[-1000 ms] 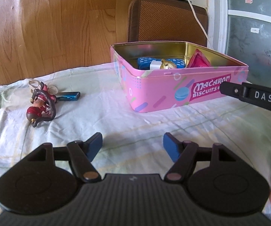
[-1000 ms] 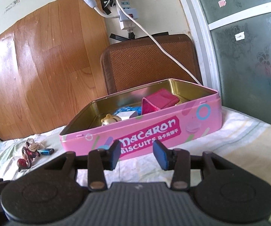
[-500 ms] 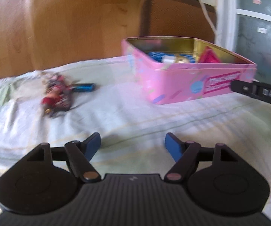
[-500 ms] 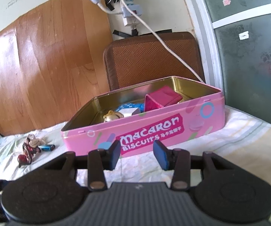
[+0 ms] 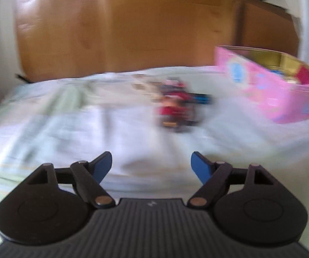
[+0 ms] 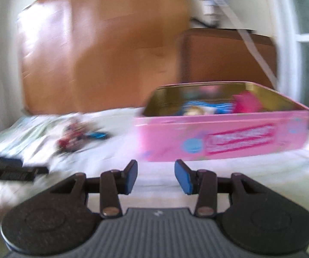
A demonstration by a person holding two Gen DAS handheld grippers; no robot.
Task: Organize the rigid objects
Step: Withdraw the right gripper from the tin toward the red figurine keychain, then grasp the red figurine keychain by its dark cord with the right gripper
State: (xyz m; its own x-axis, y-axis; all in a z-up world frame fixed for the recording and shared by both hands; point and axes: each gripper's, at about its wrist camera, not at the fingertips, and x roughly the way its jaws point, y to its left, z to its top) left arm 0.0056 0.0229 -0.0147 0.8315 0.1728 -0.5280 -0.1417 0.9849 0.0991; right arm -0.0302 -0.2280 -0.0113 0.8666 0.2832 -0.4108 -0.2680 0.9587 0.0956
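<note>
A red toy figure [image 5: 177, 109] lies on the pale sheet with a small blue stick-shaped object [image 5: 201, 99] just behind it. Both frames are blurred by motion. My left gripper [image 5: 151, 165] is open and empty, a short way in front of the figure. The open pink biscuit tin [image 5: 268, 94] stands to the right, with a magenta item and a blue item inside. In the right wrist view the tin [image 6: 223, 137] is just ahead, the figure [image 6: 71, 138] and the blue object [image 6: 97, 135] are to the left. My right gripper [image 6: 156, 175] is open and empty.
A wooden panel [image 5: 132, 28] and a brown chair back [image 6: 225, 56] stand behind the bed. A white cable [image 6: 255, 51] hangs over the chair. The left gripper's body [image 6: 10, 168] shows at the left edge of the right wrist view.
Both cameras have swung left. The figure now sits near the centre of the left view and the tin has shifted right. Both grippers stay open and empty.
</note>
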